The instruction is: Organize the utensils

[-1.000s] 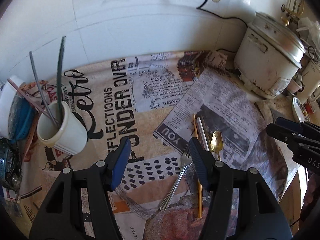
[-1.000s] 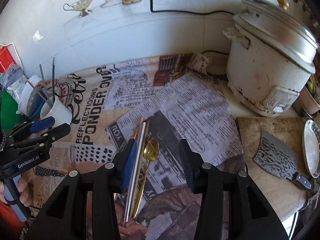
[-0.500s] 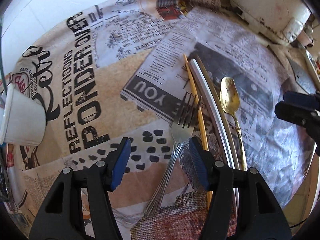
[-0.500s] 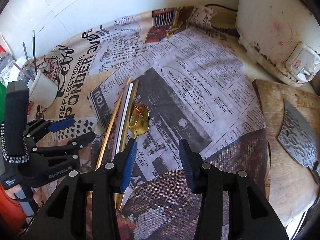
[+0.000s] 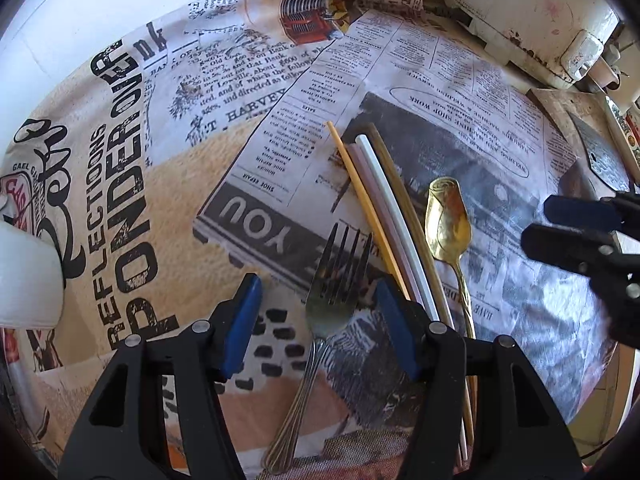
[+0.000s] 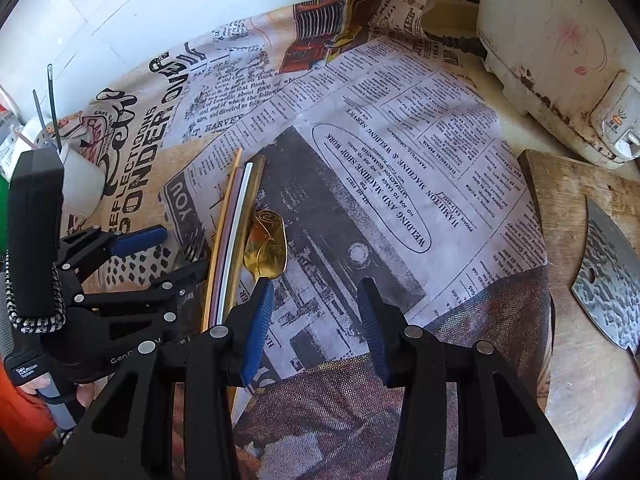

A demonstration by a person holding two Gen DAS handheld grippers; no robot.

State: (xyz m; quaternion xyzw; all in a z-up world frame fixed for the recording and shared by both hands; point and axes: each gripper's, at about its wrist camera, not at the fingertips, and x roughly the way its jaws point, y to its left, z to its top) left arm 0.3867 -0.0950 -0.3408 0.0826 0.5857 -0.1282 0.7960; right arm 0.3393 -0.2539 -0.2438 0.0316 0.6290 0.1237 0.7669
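Newsprint-pattern cloth covers the whole counter, rice cooker upper right.

Left gripper is spread wide either side of the fork at lower centre; right gripper is spread too, gold spoon just by its left fingertip, chopsticks lying between fork and spoon.

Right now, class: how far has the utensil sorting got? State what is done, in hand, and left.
Done: a white cup already holds a few thin sticks. In hand: nothing is gripped; the open left gripper straddles the silver fork. Left: the fork, gold spoon and straws lie on the newspaper-print cloth; the right gripper is open beside the spoon.
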